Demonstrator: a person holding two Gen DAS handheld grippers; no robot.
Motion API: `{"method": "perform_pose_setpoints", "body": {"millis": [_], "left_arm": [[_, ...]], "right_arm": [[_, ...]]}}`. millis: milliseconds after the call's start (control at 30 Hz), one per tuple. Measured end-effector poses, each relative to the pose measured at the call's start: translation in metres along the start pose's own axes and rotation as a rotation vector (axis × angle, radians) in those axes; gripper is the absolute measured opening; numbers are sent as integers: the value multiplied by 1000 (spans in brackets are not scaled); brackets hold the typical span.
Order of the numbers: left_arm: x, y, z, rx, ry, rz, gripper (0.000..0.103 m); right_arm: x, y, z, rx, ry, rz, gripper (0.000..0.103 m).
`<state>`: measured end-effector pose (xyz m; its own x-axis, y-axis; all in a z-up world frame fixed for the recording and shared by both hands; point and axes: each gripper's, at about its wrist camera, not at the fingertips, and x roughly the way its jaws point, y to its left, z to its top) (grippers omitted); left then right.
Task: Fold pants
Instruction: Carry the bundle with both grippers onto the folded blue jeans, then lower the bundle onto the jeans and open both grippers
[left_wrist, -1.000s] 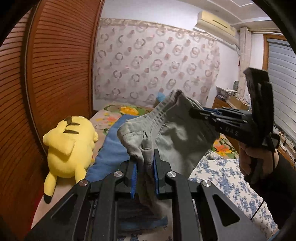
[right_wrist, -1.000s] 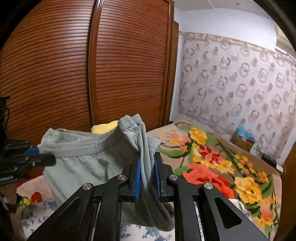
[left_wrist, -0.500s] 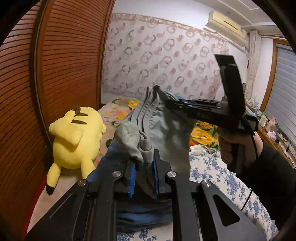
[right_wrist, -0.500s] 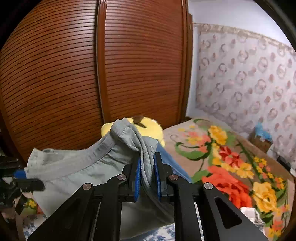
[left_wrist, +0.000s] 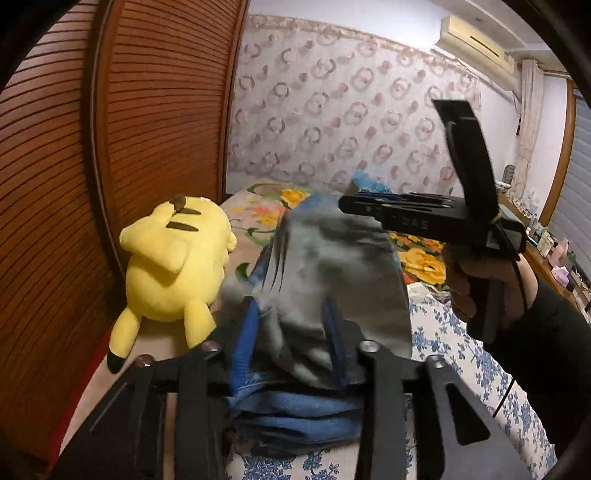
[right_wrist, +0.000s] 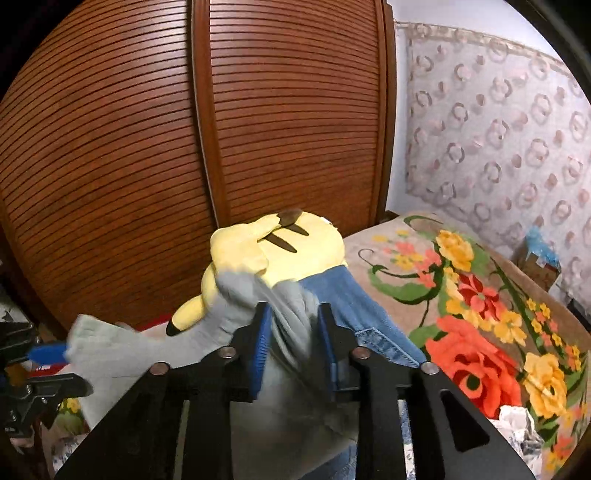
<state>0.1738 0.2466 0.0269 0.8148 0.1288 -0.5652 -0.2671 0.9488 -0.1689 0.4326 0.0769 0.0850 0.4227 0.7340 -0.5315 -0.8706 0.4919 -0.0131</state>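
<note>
The grey pants (left_wrist: 332, 266) hang bunched and blurred over a folded pile of blue jeans (left_wrist: 295, 410) on the bed. My left gripper (left_wrist: 290, 326) has its jaws opening. Grey cloth lies loose between the blue pads (left_wrist: 243, 332), which do not press on it. My right gripper (right_wrist: 293, 332) is likewise opening, with the waistband end of the pants (right_wrist: 122, 354) slack between its pads. In the left wrist view the right gripper (left_wrist: 351, 203), held by a hand in a black sleeve, sits just above the far edge of the pants.
A yellow plush toy (left_wrist: 173, 266) lies left of the pile, close against the wooden slatted wardrobe (left_wrist: 147, 129). A floral blanket (right_wrist: 461, 295) covers the far bed, a blue-flowered sheet (left_wrist: 454, 350) the near part. Shelves with small items (left_wrist: 554, 251) stand at the right.
Both pairs of jaws have spread apart from a tight pinch on the grey pants. The pants have sunk towards the jeans pile, and the right gripper has swung over toward the plush toy.
</note>
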Motion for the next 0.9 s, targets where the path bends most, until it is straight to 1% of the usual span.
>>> {"method": "perform_pose_setpoints", "body": {"millis": [33,67,133,267,333,400,467,633,667,733,900], "left_arm": [[-3,-3,2,4,-16,-4,48],[-3,-2,3,8,-25,-8,50],[-5,-7,7,22,-38,-19,50],[3,-15,10,48,-24,-44,50],[13,-19,7,57,3,-49,50],[23,-21,2,60,36,-50,50],[32,-20,-3,59,69,-40,50],[51,-13,-21,42,139,-26,50],[53,-13,-24,38,148,-27,50],[57,-13,-29,39,153,-21,50],[59,-14,-29,30,154,-21,50]], "right_arm": [[-7,3,-1,1,-10,0,38],[-12,3,-2,3,-20,-2,38],[-26,0,-5,7,-40,-6,38],[-40,-3,-20,21,-45,44,38],[-37,-5,-27,31,-27,67,38],[-30,-9,-32,35,-7,69,38],[-22,-14,-36,47,16,82,38],[6,-32,-44,77,65,77,37],[10,-36,-44,80,67,73,32],[18,-41,-47,85,68,84,30],[23,-37,-47,88,56,76,30]]}}
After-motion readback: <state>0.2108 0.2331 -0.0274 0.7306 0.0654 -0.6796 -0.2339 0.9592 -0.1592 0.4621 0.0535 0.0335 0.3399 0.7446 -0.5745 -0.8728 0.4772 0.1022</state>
